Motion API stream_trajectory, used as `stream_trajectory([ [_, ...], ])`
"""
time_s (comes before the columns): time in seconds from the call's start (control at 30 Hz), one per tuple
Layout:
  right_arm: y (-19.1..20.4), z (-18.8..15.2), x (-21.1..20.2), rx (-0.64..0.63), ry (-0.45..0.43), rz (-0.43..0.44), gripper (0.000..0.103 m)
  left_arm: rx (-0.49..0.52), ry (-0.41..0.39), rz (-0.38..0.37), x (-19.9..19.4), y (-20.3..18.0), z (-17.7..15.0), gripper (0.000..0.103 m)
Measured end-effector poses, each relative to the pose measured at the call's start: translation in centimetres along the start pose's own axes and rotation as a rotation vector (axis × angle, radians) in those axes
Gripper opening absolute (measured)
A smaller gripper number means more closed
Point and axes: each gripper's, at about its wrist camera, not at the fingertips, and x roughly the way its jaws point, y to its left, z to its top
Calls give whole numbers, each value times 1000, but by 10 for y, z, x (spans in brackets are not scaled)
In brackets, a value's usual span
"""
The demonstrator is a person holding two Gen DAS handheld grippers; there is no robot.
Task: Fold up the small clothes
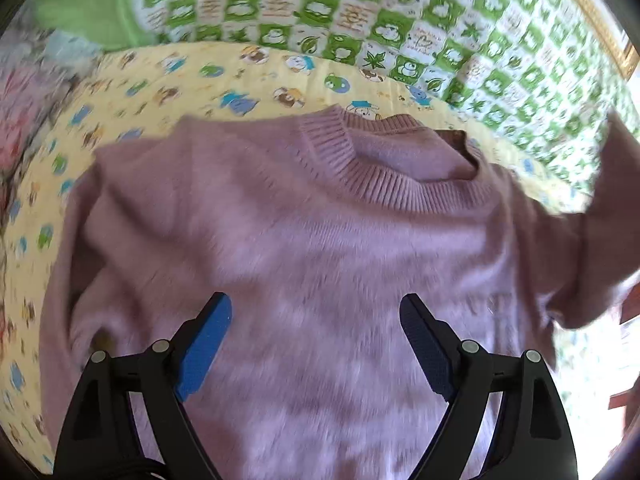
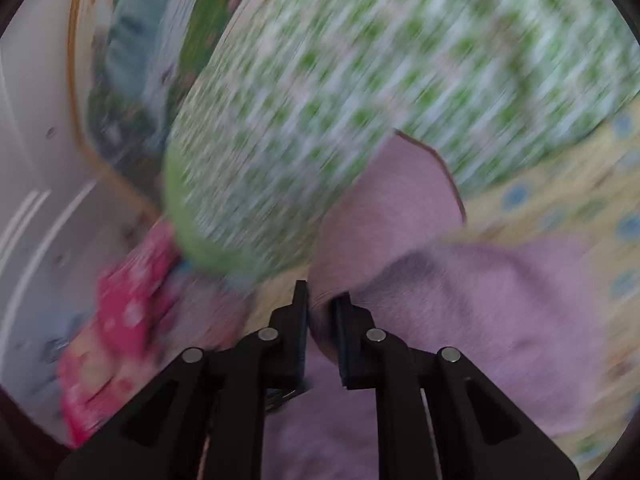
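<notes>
A pink knitted sweater (image 1: 312,240) lies spread front-up on a yellow cartoon-print sheet (image 1: 168,80), its ribbed collar (image 1: 384,176) toward the far side. My left gripper (image 1: 316,316) hovers open over the sweater's lower body, blue pads wide apart, nothing between them. In the right wrist view the right gripper (image 2: 322,300) is shut on the sweater's sleeve (image 2: 388,208), a fold of pink knit pinched between its black fingers and lifted off the bed. That raised sleeve (image 1: 608,208) shows at the right edge of the left wrist view. The right wrist view is heavily blurred.
A green-and-white patterned quilt (image 1: 440,20) lies bunched behind the sweater. A red and pink patterned cloth (image 2: 124,320) sits at the left in the right wrist view, beside a white wall or cabinet (image 2: 36,160). A wooden bed edge (image 1: 592,16) runs at the far right.
</notes>
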Motion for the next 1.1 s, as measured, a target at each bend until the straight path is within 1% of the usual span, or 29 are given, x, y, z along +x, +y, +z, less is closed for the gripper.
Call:
stream_trajectory([
  [0.03, 9, -13, 25, -13, 69, -27, 43, -7, 14, -9, -4, 4, -7, 87],
  [0.07, 14, -25, 39, -22, 105, -46, 46, -17, 25, -21, -7, 10, -12, 87],
  [0.13, 17, -44, 50, -17, 130, -50, 46, -30, 43, -32, -7, 19, -19, 87],
  [0.2, 11, -57, 50, -7, 141, -83, 46, -41, 65, -38, -5, 27, -25, 87],
  [0.23, 5, -56, 47, -5, 135, -109, 46, -39, 80, -26, -2, 27, -33, 87],
  [0.27, -4, -56, 39, 12, 118, -116, 46, -47, 95, -32, 5, 26, -32, 87],
  [0.33, -23, -51, 22, 48, 99, -170, 46, -58, 120, -26, 15, 27, -32, 87],
  [0.4, -38, -47, 4, 75, 72, -217, 46, -80, 137, 6, 29, 30, -30, 87],
  [0.43, -43, -47, -5, 85, 58, -232, 46, -92, 143, 14, 32, 31, -30, 87],
  [0.47, -49, -47, -14, 100, 39, -252, 46, -106, 142, 9, 36, 33, -28, 84],
  [0.53, -60, -42, -25, 127, 7, -300, 49, -132, 118, -21, 44, 35, -20, 74],
  [0.57, -67, -41, -32, 142, -8, -327, 50, -128, 112, -25, 48, 33, -17, 57],
  [0.6, -72, -40, -38, 156, -22, -349, 50, -118, 113, -13, 50, 31, -14, 39],
  [0.63, -75, -38, -42, 167, -34, -365, 50, -109, 108, -5, 50, 30, -11, 31],
  [0.67, -79, -35, -48, 180, -54, -385, 50, -102, 88, -19, 43, 30, -11, 14],
  [0.7, -84, -33, -55, 194, -79, -407, 50, -103, 67, -38, 34, 32, -11, 8],
  [0.73, -86, -30, -58, 202, -96, -421, 50, -117, 29, -79, 17, 37, -13, 7],
  [0.77, -91, -27, -64, 206, -117, -447, 50, -131, -2, -110, 3, 43, -16, 4],
  [0.8, -94, -24, -65, 201, -127, -473, 51, -139, -48, -123, -13, 52, -21, 2],
  [0.83, -99, -20, -65, 189, -131, -515, 52, -138, -70, -112, -22, 59, -25, 2],
  [0.9, -109, -10, -56, 178, -99, -569, 52, -134, -56, -108, -23, 74, -35, 1],
  [0.97, -117, 1, -38, 168, -45, -572, 52, -136, -36, -107, -19, 84, -44, 1],
  [1.03, -119, 7, -26, 155, -21, -561, 52, -150, -17, -132, -16, 85, -49, 1],
  [1.07, -119, 11, -19, 145, -11, -555, 52, -157, -13, -140, -15, 82, -49, 4],
  [1.1, -117, 13, -15, 137, -7, -550, 52, -161, -6, -162, -13, 78, -48, 17],
])
